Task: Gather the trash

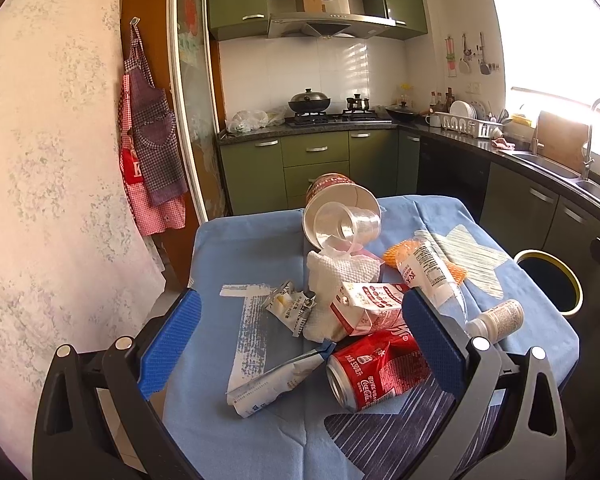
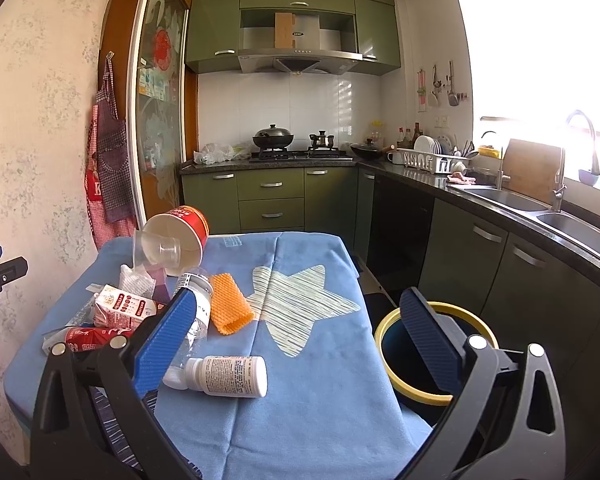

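Trash lies on a table under a blue cloth (image 1: 236, 248) (image 2: 320, 360). My left gripper (image 1: 300, 344) is open above a crushed red cola can (image 1: 376, 368), a red-and-white carton (image 1: 366, 308), a crumpled paper towel (image 1: 340, 276) and torn wrappers (image 1: 268, 384). Behind them a red paper tub (image 1: 340, 208) (image 2: 180, 236) lies on its side with a clear cup (image 1: 348, 222) inside. My right gripper (image 2: 300, 344) is open over the table's right side, above a white pill bottle (image 2: 228, 376) (image 1: 496, 318). A clear plastic bottle (image 2: 196, 316) (image 1: 424, 268) and orange foam netting (image 2: 230, 308) lie beside it.
A dark bin with a yellow rim (image 2: 424, 396) (image 1: 552, 284) stands on the floor at the table's right edge. Green cabinets (image 2: 272, 200), a stove with pots (image 2: 296, 148) and a sink counter (image 2: 532, 208) line the far and right walls. Aprons (image 1: 148, 152) hang on the left wall.
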The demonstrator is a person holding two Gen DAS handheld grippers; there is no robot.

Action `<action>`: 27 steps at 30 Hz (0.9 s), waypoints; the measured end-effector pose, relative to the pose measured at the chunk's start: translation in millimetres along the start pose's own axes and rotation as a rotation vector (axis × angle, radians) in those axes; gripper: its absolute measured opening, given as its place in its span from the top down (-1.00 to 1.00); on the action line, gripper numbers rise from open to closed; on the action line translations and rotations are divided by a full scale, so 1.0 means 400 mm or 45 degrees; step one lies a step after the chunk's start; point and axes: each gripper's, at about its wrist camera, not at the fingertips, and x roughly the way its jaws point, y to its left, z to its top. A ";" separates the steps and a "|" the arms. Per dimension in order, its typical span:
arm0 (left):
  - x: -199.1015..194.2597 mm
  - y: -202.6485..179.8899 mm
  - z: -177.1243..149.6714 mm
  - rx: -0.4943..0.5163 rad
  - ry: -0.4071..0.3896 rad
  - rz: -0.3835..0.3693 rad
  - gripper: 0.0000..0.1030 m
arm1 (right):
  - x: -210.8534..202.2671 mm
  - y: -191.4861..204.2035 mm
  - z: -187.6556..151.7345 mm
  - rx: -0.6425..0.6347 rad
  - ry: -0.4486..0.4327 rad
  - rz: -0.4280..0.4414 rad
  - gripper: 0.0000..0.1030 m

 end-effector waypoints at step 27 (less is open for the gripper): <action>0.009 0.018 0.004 -0.020 0.021 -0.009 -0.93 | 0.012 0.006 -0.006 -0.006 0.031 0.001 -0.88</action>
